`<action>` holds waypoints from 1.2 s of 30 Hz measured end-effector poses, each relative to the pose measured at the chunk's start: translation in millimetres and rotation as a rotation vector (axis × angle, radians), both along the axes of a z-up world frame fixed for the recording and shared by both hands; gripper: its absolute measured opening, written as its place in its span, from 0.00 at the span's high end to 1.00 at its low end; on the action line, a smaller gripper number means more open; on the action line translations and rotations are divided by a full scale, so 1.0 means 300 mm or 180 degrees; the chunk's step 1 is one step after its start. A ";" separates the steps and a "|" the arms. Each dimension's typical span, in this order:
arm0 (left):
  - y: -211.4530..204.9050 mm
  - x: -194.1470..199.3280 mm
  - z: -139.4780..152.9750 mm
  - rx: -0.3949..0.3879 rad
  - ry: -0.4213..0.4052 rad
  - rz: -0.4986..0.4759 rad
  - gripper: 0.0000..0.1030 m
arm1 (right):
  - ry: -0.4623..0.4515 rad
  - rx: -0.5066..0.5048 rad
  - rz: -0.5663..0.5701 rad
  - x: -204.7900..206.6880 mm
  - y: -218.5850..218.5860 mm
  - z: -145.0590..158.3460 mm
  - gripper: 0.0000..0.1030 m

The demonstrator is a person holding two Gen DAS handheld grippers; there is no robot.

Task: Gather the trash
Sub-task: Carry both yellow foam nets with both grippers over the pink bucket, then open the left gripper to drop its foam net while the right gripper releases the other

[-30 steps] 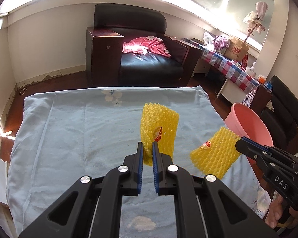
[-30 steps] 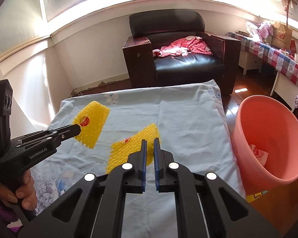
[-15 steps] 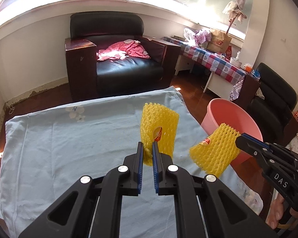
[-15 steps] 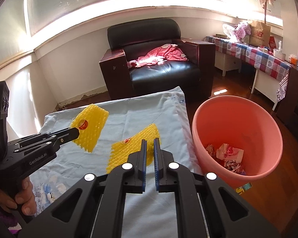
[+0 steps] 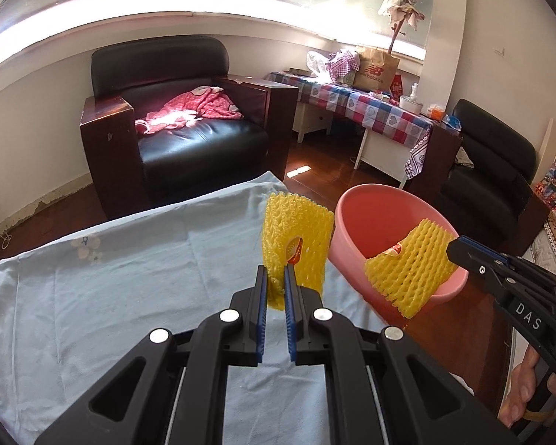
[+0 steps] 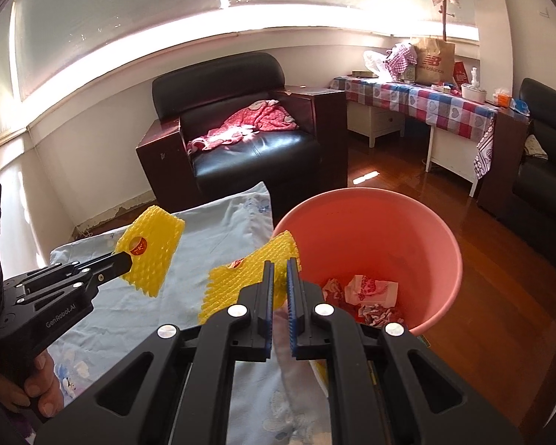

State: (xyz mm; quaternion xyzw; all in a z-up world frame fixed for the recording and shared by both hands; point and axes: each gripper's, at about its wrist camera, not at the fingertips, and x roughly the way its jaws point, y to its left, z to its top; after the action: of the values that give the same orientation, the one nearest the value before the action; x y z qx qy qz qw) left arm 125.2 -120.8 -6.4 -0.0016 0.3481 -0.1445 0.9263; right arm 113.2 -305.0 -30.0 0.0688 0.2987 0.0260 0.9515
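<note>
The left gripper pinches a yellow foam net above the blue sheet, just beside the pink bucket. The right gripper pinches a second foam net at the pink bucket's near rim. Crumpled wrappers lie in the pink bucket's bottom.

Two yellow foam nets are in view, one in the left tool and the other in the right tool. There is one pink bucket, one blue-sheeted counter, one black armchair and one checked-cloth side table.
</note>
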 end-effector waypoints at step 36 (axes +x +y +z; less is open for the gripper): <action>-0.250 0.088 -0.002 0.0033 -0.0058 -0.0363 0.92 | -0.0012 -0.0059 -0.0556 -0.008 -0.194 -0.001 0.93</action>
State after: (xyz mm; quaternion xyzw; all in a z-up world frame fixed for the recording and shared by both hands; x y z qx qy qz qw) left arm 151.7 -195.9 -6.9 0.0244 0.3398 -0.1953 0.9197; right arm 110.9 -363.3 -30.5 0.0857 0.2901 -0.0597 0.9513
